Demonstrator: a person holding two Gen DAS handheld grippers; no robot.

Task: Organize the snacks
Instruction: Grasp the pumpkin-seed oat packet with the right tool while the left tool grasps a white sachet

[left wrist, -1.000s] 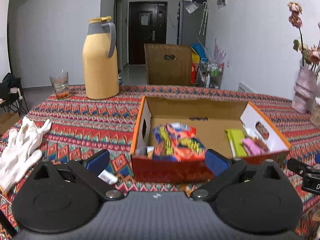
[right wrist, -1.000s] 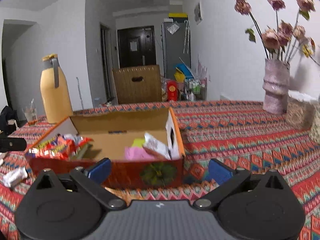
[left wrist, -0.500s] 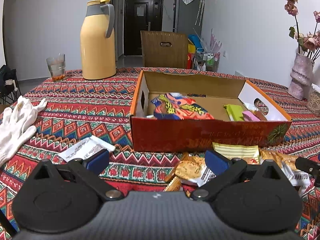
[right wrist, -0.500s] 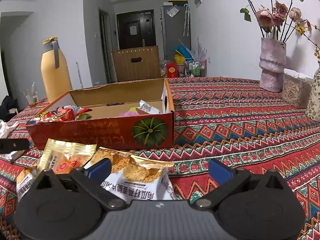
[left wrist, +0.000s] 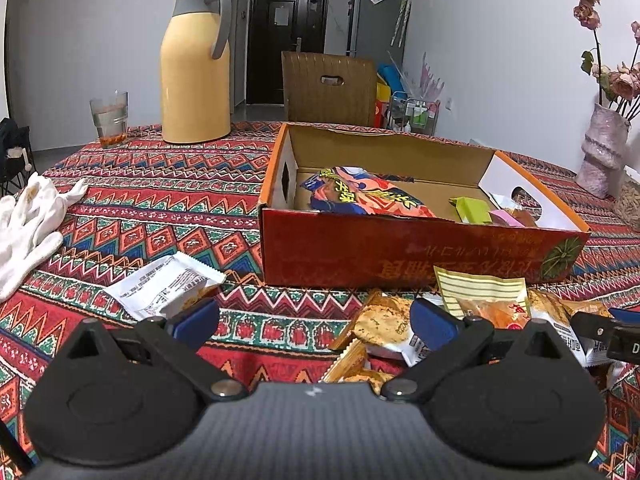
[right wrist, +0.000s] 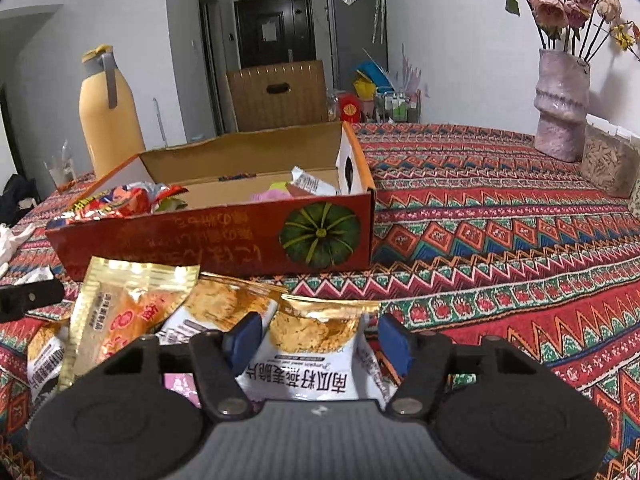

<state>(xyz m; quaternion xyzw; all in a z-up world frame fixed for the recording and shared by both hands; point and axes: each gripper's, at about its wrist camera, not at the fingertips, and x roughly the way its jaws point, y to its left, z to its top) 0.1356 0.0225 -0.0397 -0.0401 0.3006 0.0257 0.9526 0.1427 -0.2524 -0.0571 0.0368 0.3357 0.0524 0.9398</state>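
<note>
An open cardboard box (left wrist: 400, 256) with red outer walls holds a colourful bag (left wrist: 360, 196) and small green and pink packets. In front of it lies a pile of gold-and-white cracker packets (left wrist: 384, 320). My left gripper (left wrist: 314, 318) is open just above the cloth, nothing between its fingers, with a white packet (left wrist: 168, 284) by its left finger. In the right wrist view, my right gripper (right wrist: 318, 338) straddles a cracker packet (right wrist: 312, 360); its jaws are closing with that packet between them, and the pads are not clearly pressing on it. A gold packet (right wrist: 128, 304) lies to its left.
A yellow thermos (left wrist: 196, 64) and a glass (left wrist: 110, 118) stand at the back left. White gloves (left wrist: 28, 224) lie at the left edge. A pink vase (right wrist: 560, 108) with flowers and a seed container (right wrist: 608, 164) stand at the right. A chair (left wrist: 328, 84) is behind the table.
Both grippers have sunk toward the table, so the packets in front of the box came into view. The right jaws have narrowed around the cracker packet. The left jaws stayed wide.
</note>
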